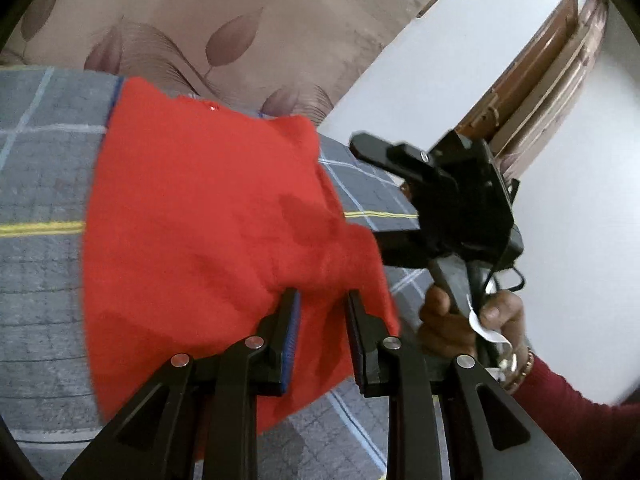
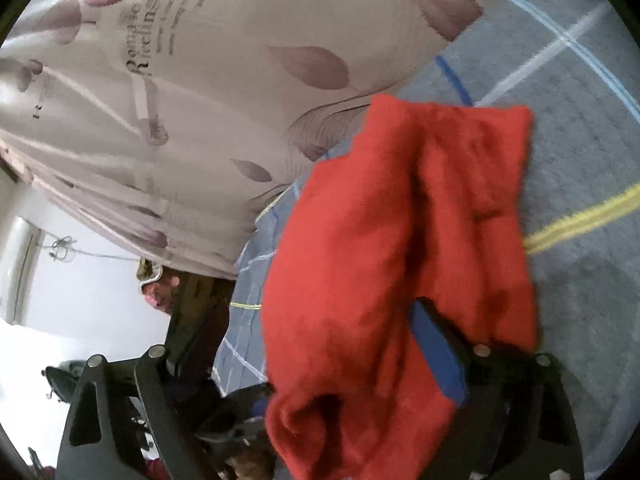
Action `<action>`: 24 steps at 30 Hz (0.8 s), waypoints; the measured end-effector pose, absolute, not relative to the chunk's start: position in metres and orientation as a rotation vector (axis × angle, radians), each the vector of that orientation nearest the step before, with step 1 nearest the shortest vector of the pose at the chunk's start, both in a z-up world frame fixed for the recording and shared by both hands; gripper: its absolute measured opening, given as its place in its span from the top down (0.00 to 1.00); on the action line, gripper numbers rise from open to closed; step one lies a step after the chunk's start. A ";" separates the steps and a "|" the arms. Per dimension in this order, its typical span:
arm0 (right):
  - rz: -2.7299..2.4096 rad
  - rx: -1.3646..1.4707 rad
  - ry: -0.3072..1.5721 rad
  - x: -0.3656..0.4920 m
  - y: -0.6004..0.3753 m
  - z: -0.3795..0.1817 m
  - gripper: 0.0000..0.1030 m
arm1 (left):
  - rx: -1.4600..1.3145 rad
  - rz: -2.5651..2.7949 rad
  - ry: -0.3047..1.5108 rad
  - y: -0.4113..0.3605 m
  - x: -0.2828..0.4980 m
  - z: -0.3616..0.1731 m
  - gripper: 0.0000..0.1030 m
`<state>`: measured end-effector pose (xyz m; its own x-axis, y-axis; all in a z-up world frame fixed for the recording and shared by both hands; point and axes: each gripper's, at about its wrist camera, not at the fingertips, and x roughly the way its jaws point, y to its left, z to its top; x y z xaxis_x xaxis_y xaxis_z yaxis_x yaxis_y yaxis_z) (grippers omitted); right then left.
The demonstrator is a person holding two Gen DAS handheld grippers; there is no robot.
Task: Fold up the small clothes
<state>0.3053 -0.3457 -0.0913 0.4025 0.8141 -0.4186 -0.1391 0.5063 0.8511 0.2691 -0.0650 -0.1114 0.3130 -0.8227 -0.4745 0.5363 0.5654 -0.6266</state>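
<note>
This looks like a bedroom in a home. The work surface is a soft grey bedspread (image 1: 44, 168) with a check of pale blue and white lines and a yellow stripe, spread over what seems to be a mattress. Behind it hangs a beige curtain (image 2: 224, 92) printed with mauve leaves and lines of script. Plain white walls (image 1: 440, 64) meet a brown wooden door frame (image 1: 536, 76), blurred at the lens edge. A small red garment (image 1: 208, 216) lies on the bedspread, the kind of laundry sorted in a household.
</note>
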 end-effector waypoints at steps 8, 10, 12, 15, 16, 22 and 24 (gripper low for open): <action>0.648 0.665 1.049 0.335 -0.312 -0.089 0.84 | -0.487 -0.916 0.822 -0.049 0.265 -0.112 0.76; 0.637 0.680 1.056 0.338 -0.313 -0.090 0.85 | -0.475 -0.921 0.801 -0.051 0.258 -0.106 0.76; 0.638 0.644 1.024 0.335 -0.314 -0.076 0.86 | -0.459 -0.947 0.805 -0.059 0.251 -0.098 0.73; 0.645 0.612 0.987 0.332 -0.324 -0.051 0.87 | -0.441 -0.978 0.774 -0.071 0.240 -0.085 0.66; 0.640 0.580 0.983 0.333 -0.327 -0.044 0.87 | -0.441 -0.984 0.768 -0.075 0.239 -0.083 0.64; 0.530 0.534 1.098 0.351 -0.358 -0.075 0.87 | -0.479 -0.983 0.829 -0.087 0.240 -0.099 0.56; 0.505 0.563 1.109 0.353 -0.367 -0.092 0.87 | -0.496 -0.983 0.850 -0.086 0.238 -0.104 0.56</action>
<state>0.3530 -0.3667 -0.0919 0.3627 0.6346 -0.6825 -0.0990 0.7544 0.6489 0.2384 -0.0864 -0.1037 0.2830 -0.8742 -0.3946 0.5162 0.4856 -0.7055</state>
